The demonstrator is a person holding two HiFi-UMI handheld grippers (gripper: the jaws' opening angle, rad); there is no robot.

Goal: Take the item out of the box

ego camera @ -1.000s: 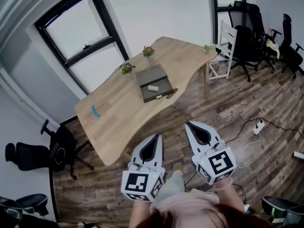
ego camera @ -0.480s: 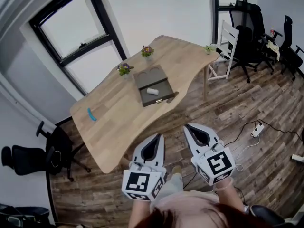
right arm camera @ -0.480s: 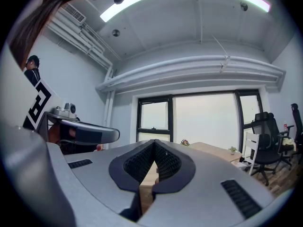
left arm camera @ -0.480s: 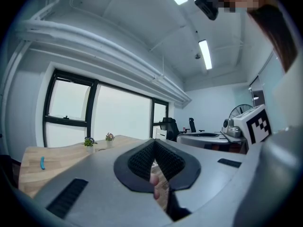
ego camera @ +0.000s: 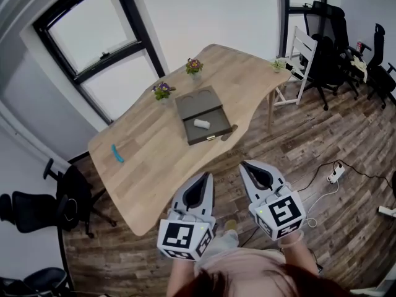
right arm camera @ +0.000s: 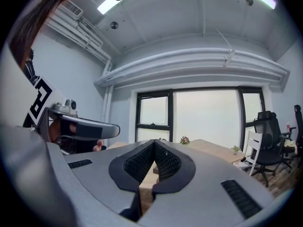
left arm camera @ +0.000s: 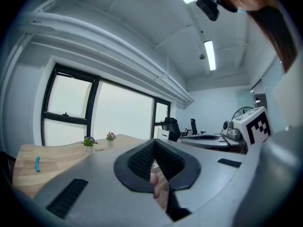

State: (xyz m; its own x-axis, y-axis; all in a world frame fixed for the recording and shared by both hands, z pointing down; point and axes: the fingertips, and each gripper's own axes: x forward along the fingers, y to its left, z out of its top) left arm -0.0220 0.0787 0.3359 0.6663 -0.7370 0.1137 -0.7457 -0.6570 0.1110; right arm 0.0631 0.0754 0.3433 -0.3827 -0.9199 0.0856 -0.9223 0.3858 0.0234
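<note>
A dark grey open box (ego camera: pixel 199 114) lies on the wooden table (ego camera: pixel 142 147), with a small white item (ego camera: pixel 201 124) inside it. Both grippers hover over the floor, short of the table's near edge and well apart from the box. My left gripper (ego camera: pixel 205 178) points toward the table with its jaws together and nothing between them. My right gripper (ego camera: pixel 247 165) is beside it, also shut and empty. In the left gripper view the left gripper (left arm camera: pixel 154 144) has its pads meeting; in the right gripper view the right gripper (right arm camera: pixel 154 144) looks the same.
Two small flower pots (ego camera: pixel 163 90) (ego camera: pixel 194 65) stand behind the box, a third plant (ego camera: pixel 276 62) at the table's right end. A blue object (ego camera: pixel 116 153) lies at the left. A white chair (ego camera: pixel 303 57), office chairs (ego camera: pixel 331 39) and a power strip (ego camera: pixel 337 173) surround the table.
The whole view has drifted toward the table, which now sits a little nearer and more to the left. Both grippers advanced with it, still side by side and shut.
</note>
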